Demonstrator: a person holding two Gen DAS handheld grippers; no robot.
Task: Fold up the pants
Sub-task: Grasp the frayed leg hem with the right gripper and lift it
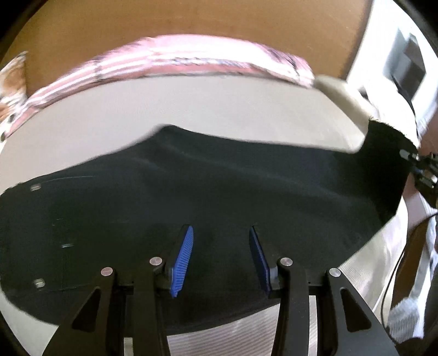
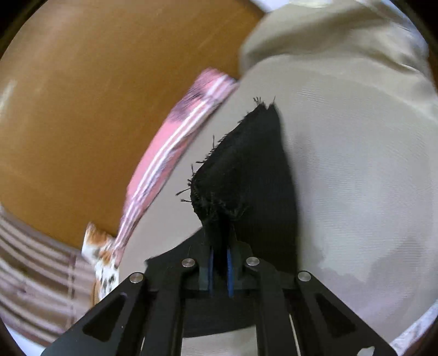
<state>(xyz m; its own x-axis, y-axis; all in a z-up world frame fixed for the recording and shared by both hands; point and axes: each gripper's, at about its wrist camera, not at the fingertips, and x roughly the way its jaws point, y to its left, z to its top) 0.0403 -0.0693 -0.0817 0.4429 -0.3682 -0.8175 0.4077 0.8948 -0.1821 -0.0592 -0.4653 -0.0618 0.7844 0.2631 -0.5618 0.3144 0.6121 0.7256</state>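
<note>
The black pants (image 1: 191,186) lie spread across a cream bed sheet (image 1: 191,106). My left gripper (image 1: 221,232) hovers just above the waist part, its blue pads (image 1: 183,257) apart and empty. Metal buttons show on the fabric at the left (image 1: 35,187). My right gripper (image 2: 219,241) is shut on the frayed leg hem of the pants (image 2: 246,169) and holds it lifted off the sheet (image 2: 356,164). In the left wrist view the right gripper shows at the far right edge (image 1: 418,161), holding the raised leg end.
A pink striped cloth (image 1: 169,63) lies along the far edge of the bed, also in the right wrist view (image 2: 164,153). A brown wall or headboard (image 1: 191,19) stands behind. A cream pillow (image 2: 342,35) sits at one end. A cable (image 1: 397,260) hangs at right.
</note>
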